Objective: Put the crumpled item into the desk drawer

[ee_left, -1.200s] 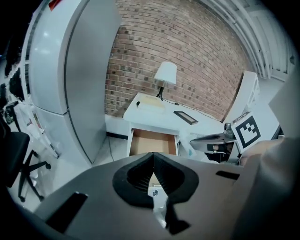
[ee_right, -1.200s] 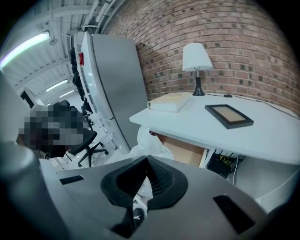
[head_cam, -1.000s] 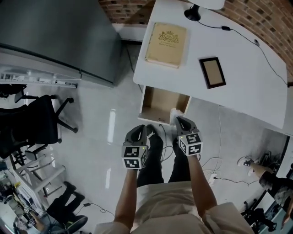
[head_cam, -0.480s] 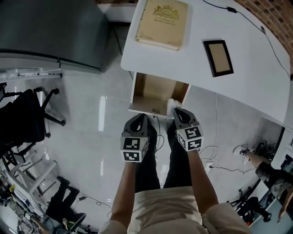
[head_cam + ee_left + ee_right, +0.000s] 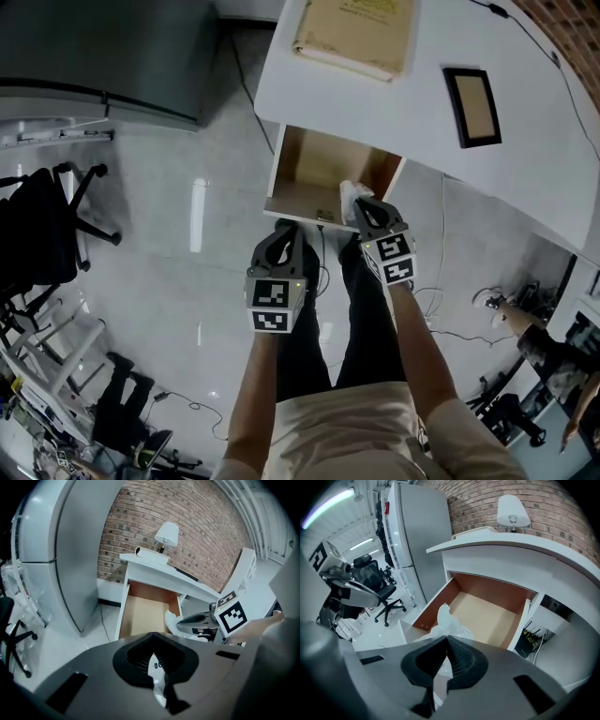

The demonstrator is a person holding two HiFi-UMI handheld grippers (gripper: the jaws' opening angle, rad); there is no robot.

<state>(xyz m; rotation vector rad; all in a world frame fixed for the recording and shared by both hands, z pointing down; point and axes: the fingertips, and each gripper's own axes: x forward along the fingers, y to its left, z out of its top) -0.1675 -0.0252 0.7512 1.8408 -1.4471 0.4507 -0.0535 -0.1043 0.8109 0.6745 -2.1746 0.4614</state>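
Note:
The desk drawer [image 5: 302, 199] stands pulled out from under the white desk [image 5: 525, 164], its wooden inside bare [image 5: 487, 609]. My right gripper [image 5: 357, 204] is shut on the crumpled white item [image 5: 349, 193], which hangs over the drawer's front right corner. In the right gripper view the crumpled item [image 5: 446, 620] bulges out ahead of the closed jaws. My left gripper [image 5: 285, 230] is shut with nothing in it, just short of the drawer front. The left gripper view shows the drawer [image 5: 143, 616], the right gripper [image 5: 180, 622] and the crumpled item [image 5: 170, 621].
A tan book [image 5: 361, 28] and a dark picture frame [image 5: 473, 105] lie on the desk; a lamp [image 5: 166, 532] stands at its back. A grey cabinet [image 5: 103, 56] is at the left, an office chair [image 5: 42, 234] beside it. Cables [image 5: 445, 323] trail on the floor.
Both grippers have moved forward toward the drawer. The right gripper has carried the crumpled item from in front of the drawer to over its front right corner.

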